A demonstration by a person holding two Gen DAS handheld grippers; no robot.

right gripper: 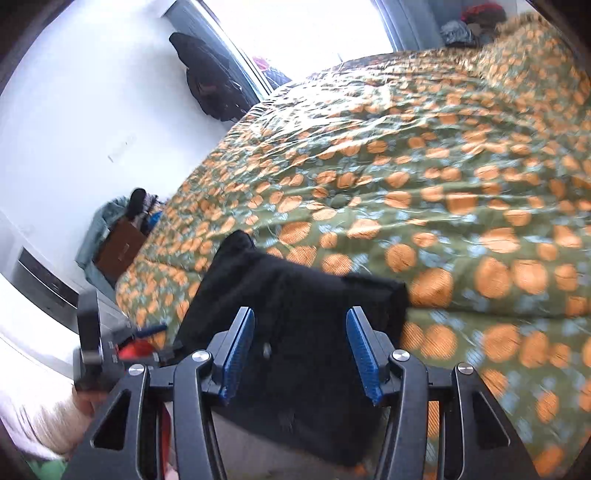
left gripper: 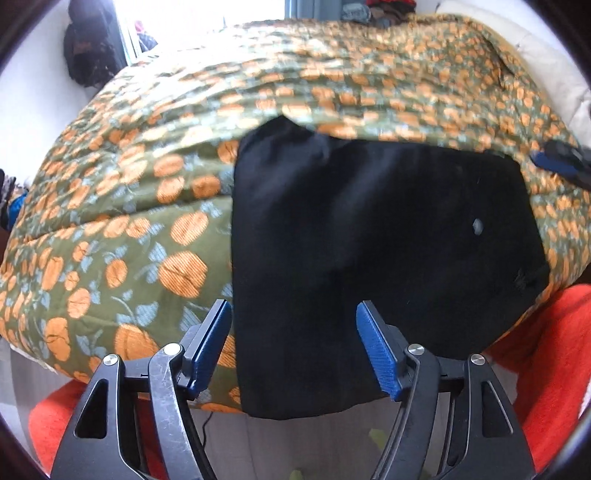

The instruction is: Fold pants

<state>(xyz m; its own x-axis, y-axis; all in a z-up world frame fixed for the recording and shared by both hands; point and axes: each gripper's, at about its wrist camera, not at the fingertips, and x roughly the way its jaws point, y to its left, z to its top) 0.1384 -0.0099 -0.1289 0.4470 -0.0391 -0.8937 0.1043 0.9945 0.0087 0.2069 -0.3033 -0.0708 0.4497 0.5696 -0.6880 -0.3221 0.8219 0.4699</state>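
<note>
The black pants (left gripper: 369, 240) lie folded into a flat rectangle at the near edge of the bed, their lower end hanging a little over the side. My left gripper (left gripper: 293, 310) hovers open over their left border: one blue pad is above the bedspread, the other above the black cloth, and nothing is pinched. In the right wrist view the same pants (right gripper: 303, 295) lie under my right gripper (right gripper: 300, 314), which is open with its pads apart above the cloth. The right gripper (left gripper: 561, 160) shows at the far right edge, and the left gripper (right gripper: 107, 350) at the lower left, blurred.
A green bedspread with orange fruit print (left gripper: 166, 221) covers the bed (right gripper: 443, 184). Red fabric (left gripper: 546, 350) shows below the bed edge on both sides. A dark jacket (right gripper: 210, 81) hangs on the white wall by the window. Clothes (right gripper: 461, 27) are piled at the far end.
</note>
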